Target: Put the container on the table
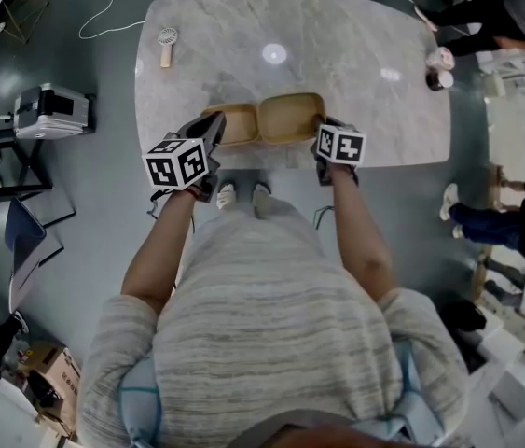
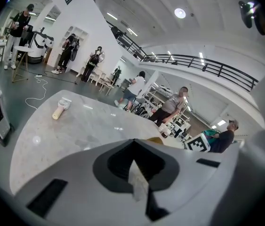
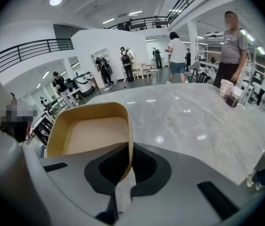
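Note:
A tan container [image 1: 276, 119] with two open halves side by side is at the near edge of the marble table [image 1: 337, 26]. Whether it rests on the top or hangs just above it, I cannot tell. My right gripper [image 1: 327, 131] is shut on the right half's wall [image 3: 94, 131], which runs down between the jaws [image 3: 127, 161]. My left gripper [image 1: 211, 127] reaches the left half's rim with its jaws closed [image 2: 134, 161]. In the left gripper view only a tan sliver [image 2: 156, 139] shows past them.
A small hand fan with a wooden handle [image 1: 166, 45] [image 2: 60, 108] lies at the table's far left. Two cups [image 1: 439, 68] [image 3: 230, 92] stand at the right edge. A grey machine [image 1: 52, 110] sits on a stand to the left. People stand around the room.

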Demonstrator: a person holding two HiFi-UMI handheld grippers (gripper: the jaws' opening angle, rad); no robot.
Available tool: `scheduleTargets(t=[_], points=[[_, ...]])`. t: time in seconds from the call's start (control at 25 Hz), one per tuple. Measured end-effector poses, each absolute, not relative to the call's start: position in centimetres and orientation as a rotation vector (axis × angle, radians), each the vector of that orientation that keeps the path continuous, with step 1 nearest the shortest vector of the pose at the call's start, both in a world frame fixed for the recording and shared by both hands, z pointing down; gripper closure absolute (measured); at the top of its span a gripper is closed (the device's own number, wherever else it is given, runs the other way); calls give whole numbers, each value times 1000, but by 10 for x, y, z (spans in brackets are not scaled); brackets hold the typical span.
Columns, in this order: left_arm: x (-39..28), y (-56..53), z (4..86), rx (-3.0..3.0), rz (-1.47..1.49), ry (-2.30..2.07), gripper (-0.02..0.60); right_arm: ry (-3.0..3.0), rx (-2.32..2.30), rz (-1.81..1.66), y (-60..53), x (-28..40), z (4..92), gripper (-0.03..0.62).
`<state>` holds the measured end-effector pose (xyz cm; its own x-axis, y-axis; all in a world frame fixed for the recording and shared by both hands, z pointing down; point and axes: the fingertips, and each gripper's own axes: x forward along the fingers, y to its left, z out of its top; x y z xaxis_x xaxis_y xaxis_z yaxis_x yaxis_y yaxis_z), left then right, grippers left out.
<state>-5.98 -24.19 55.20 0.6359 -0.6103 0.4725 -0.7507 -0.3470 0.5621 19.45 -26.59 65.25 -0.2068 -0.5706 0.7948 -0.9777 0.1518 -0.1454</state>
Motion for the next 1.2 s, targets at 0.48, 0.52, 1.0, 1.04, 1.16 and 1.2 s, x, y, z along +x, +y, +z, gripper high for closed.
scheduleTargets(t=[0.48, 0.52, 1.0, 1.04, 1.16, 1.2], points=[[-53, -242, 561, 2059, 260, -1045, 580, -1672, 1483, 971, -252, 222, 709, 589], [-53, -242, 561, 2059, 261, -1043, 580, -1660, 1485, 975, -250, 224, 711, 589], [-45, -238, 562, 2061, 285, -1020, 580, -1561, 1484, 1007, -233, 236, 736, 589], [-45, -237, 563, 2059, 286, -1018, 580, -1553, 1483, 1011, -232, 236, 738, 589], [-43, -236, 564, 2059, 289, -1010, 580, -1531, 1482, 1025, -229, 236, 743, 589], [-43, -236, 564, 2059, 289, -1008, 580, -1523, 1485, 1028, -229, 237, 745, 589]])
